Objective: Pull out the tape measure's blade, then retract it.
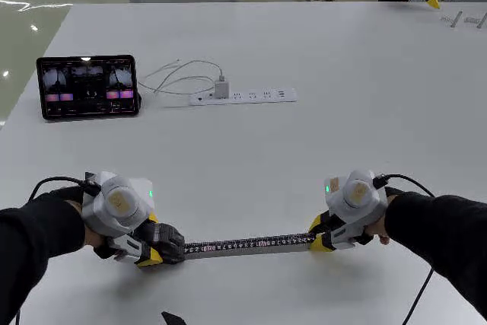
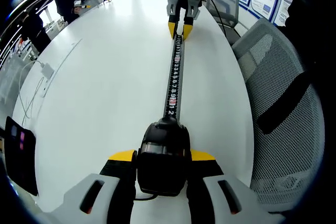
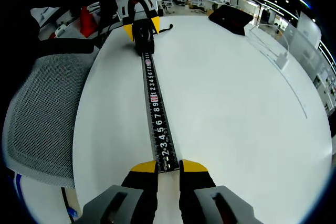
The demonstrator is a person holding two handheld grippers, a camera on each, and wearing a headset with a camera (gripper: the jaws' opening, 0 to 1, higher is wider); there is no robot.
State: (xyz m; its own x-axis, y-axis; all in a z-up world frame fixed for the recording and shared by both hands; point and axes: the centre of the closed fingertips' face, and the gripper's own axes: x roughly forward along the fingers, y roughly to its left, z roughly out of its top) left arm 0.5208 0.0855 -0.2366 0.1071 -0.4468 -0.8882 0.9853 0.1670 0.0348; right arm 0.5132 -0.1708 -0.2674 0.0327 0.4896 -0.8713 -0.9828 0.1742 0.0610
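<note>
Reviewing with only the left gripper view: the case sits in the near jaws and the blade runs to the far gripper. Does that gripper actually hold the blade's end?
Observer: Yes. The right gripper view shows the right gripper closed on the blade at its tip, by the 2 mark, well away from the case.
Operator: Is the tablet switched on?
Observer: In the head view the tablet has its screen lit with picture tiles.

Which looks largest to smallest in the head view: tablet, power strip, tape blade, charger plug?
1. tablet
2. power strip and tape blade: too alike to rank
3. charger plug, smallest
</note>
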